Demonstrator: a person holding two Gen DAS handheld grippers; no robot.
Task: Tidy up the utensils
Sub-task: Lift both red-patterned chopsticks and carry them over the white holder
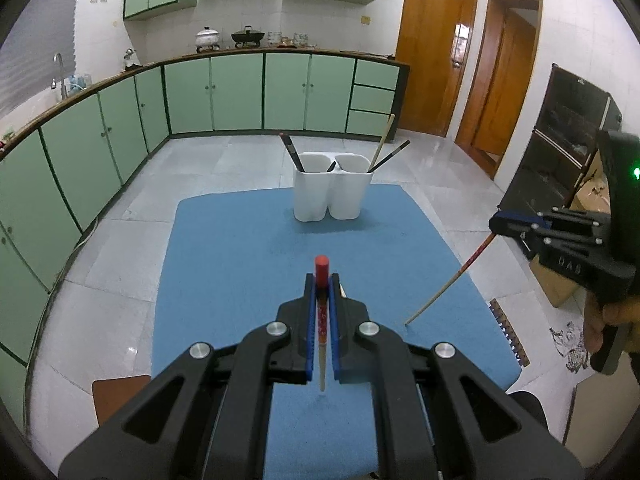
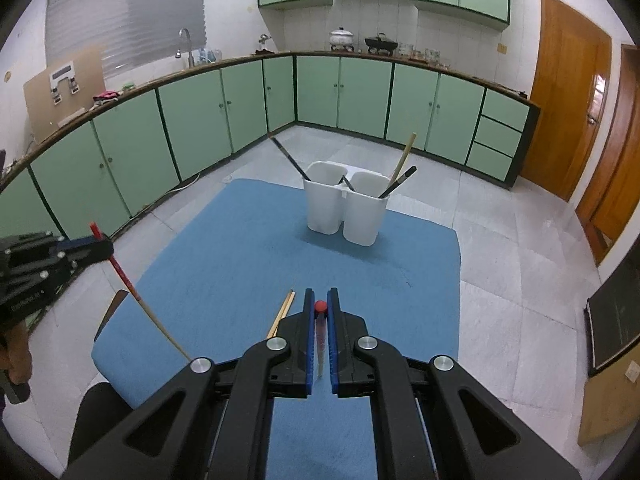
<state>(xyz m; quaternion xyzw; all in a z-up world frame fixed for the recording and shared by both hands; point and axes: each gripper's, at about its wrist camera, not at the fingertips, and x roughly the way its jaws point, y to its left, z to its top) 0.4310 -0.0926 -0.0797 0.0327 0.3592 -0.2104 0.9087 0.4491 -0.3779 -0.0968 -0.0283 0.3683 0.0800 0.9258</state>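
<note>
A white two-compartment holder (image 1: 331, 196) (image 2: 347, 208) stands at the far end of the blue mat (image 1: 240, 264) (image 2: 248, 256), with dark and wooden chopsticks leaning in it. My left gripper (image 1: 322, 280) is shut on a red-topped chopstick (image 1: 321, 312), held above the mat; it also shows in the right wrist view (image 2: 120, 272). My right gripper (image 2: 320, 300) is shut on another red-topped chopstick (image 2: 320, 332); it shows in the left wrist view (image 1: 448, 284), tip down at the mat. Two wooden chopsticks (image 2: 282, 314) lie on the mat just left of my right gripper.
The mat covers a small table over a tiled floor. Green cabinets (image 1: 240, 96) line the back and left walls. Wooden doors (image 1: 436, 56) stand at the right. A dark glass-fronted cabinet (image 1: 560, 152) and cardboard boxes (image 1: 592, 196) stand at the far right.
</note>
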